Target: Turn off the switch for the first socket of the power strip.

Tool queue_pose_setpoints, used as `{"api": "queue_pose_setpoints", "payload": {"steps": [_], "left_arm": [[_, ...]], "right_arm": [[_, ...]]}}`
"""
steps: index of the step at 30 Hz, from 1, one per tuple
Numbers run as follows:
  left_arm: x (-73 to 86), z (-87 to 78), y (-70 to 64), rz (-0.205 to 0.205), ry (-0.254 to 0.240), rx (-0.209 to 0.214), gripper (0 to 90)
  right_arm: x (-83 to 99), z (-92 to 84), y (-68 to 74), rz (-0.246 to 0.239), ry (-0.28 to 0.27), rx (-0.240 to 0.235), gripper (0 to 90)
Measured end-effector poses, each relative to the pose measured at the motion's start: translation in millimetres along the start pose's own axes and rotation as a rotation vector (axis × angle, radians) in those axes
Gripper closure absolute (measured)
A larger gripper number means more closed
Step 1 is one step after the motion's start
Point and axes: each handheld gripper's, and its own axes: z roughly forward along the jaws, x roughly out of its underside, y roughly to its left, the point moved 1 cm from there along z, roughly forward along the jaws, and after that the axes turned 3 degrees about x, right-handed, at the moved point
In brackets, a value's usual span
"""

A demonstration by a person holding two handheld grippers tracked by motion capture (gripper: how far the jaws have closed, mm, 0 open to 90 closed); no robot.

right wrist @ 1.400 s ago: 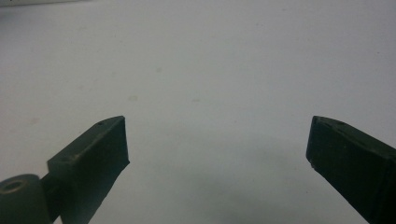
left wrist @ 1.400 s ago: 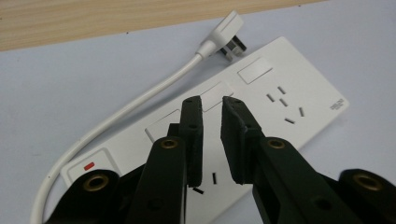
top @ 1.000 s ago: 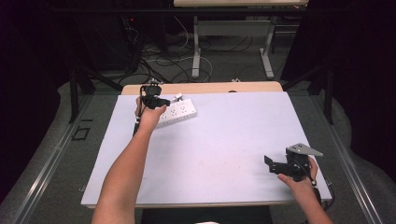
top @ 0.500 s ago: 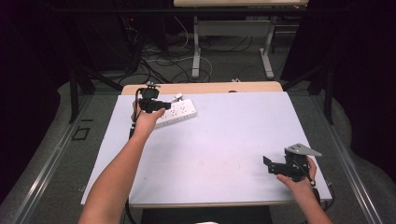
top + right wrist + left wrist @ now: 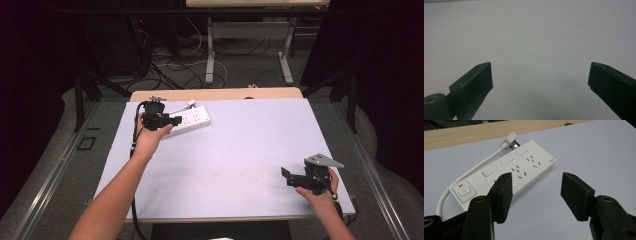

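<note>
Hovering near power strip (image 5: 506,172), left gripper (image 5: 536,192) jaws just opening, empty; right gripper (image 5: 540,82) jaws apart

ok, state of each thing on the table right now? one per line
power strip: flat on the table, nothing plugged in, own plug lying loose
left claw: open, has just been opening, nothing between the jaws, strip just beyond them
right claw: open, empty, over bare table
</note>
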Motion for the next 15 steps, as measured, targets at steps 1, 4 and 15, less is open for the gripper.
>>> {"api": "queue_pose_setpoints", "payload": {"steps": [1,4,15], "left_arm": [[2.0,-2.6,-1.9,-0.007,-0.013,0.006,41.1],[6.5,-9.4,-4.0,-0.009,-0.025,0.020,38.0],[27.3,-28.0,-14.9,0.006,-0.047,0.043,25.4]], "right_arm": [[0.0,0.1,0.2,0.000,0.000,0.000,4.8],[0.0,0.2,0.3,-0.002,0.000,0.000,4.8],[-0.2,-0.5,0.4,0.000,-0.003,-0.001,4.8]]}}
